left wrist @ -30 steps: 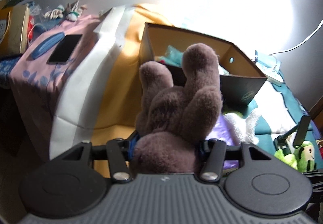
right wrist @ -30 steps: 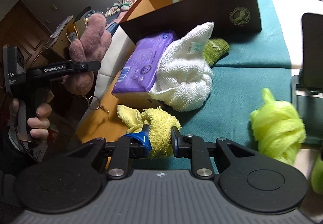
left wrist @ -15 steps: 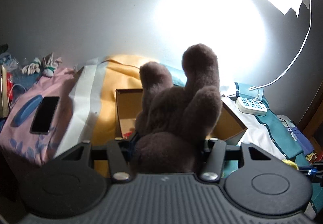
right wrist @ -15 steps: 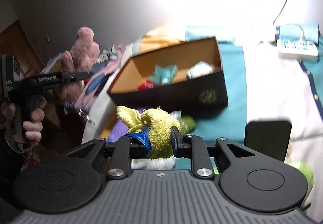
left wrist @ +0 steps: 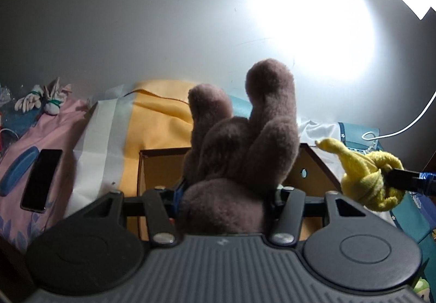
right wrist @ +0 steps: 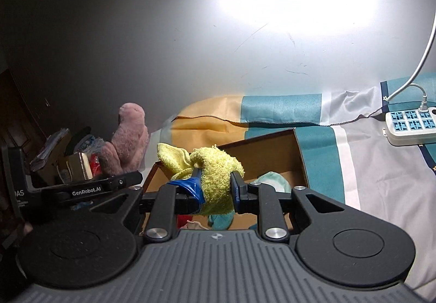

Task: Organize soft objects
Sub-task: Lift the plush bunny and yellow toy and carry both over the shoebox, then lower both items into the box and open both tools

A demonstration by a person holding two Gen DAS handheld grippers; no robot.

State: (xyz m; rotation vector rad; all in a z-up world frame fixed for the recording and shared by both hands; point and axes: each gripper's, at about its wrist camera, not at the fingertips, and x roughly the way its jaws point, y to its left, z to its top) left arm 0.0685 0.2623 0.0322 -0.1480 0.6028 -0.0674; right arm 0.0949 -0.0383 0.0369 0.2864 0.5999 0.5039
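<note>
Left gripper, seen from its own wrist camera: the jaws are clamped on the base of a brown plush toy, whose thick body fills the gap between them and whose two rounded limbs rise upright in front of the lens. Behind and below the toy stands an open cardboard box, its near wall partly hidden by the plush. Right gripper, seen from its own wrist camera: the jaws are closed on a knotted yellow towel, which sits squeezed between the two blue-taped pads, one loose corner sticking out to the left above them. The same towel appears at the right edge of the left view, held in the air beside the box rim. In the right view the box lies directly beyond the jaws, and a teal cloth and something red rest inside it. The plush toy and the left gripper's black body appear to the left of the box, apart from the towel. The box rests on a bed cover of orange, teal and white panels; a power strip lies on it at far right, and a dark phone lies on pink fabric at far left
</note>
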